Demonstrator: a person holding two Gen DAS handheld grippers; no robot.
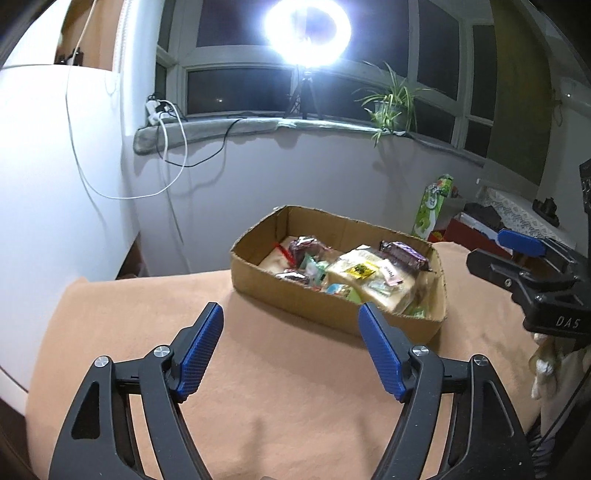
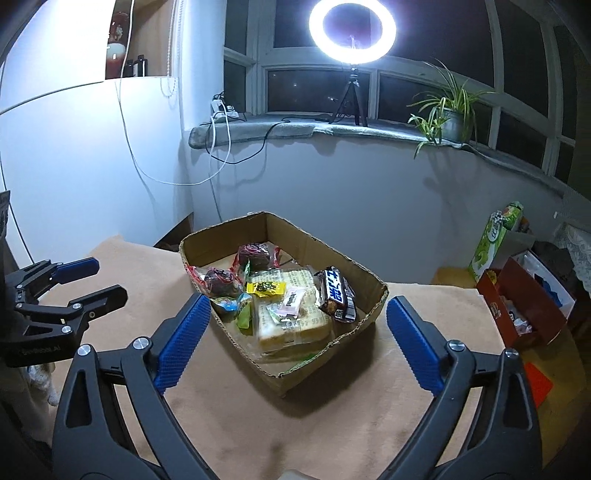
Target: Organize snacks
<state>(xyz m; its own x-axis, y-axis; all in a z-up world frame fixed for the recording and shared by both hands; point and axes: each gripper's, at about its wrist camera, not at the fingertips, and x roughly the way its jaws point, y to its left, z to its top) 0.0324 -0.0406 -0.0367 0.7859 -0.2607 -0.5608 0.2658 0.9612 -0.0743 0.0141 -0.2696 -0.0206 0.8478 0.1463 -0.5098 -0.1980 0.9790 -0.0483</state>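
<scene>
A shallow cardboard box (image 1: 306,302) (image 2: 332,345) sits on the peach cloth and holds several snacks: a big pale bread pack (image 1: 373,280) (image 2: 295,317), a dark chocolate bar (image 1: 404,254) (image 2: 336,293), round dark cakes in red-edged wrappers (image 2: 221,280) and small green and yellow packets (image 2: 266,288). My left gripper (image 1: 291,314) is open and empty, hovering in front of the box. My right gripper (image 2: 295,306) is open and empty, its fingers either side of the box's near corner, above it. Each gripper shows in the other's view (image 1: 524,258) (image 2: 85,280).
The peach cloth (image 1: 258,387) (image 2: 240,406) covers the table. A red box of items (image 2: 524,306) and a green carton (image 2: 495,240) (image 1: 432,206) stand at the right. A ring light (image 2: 352,33), cables and a plant (image 2: 447,107) are on the windowsill behind.
</scene>
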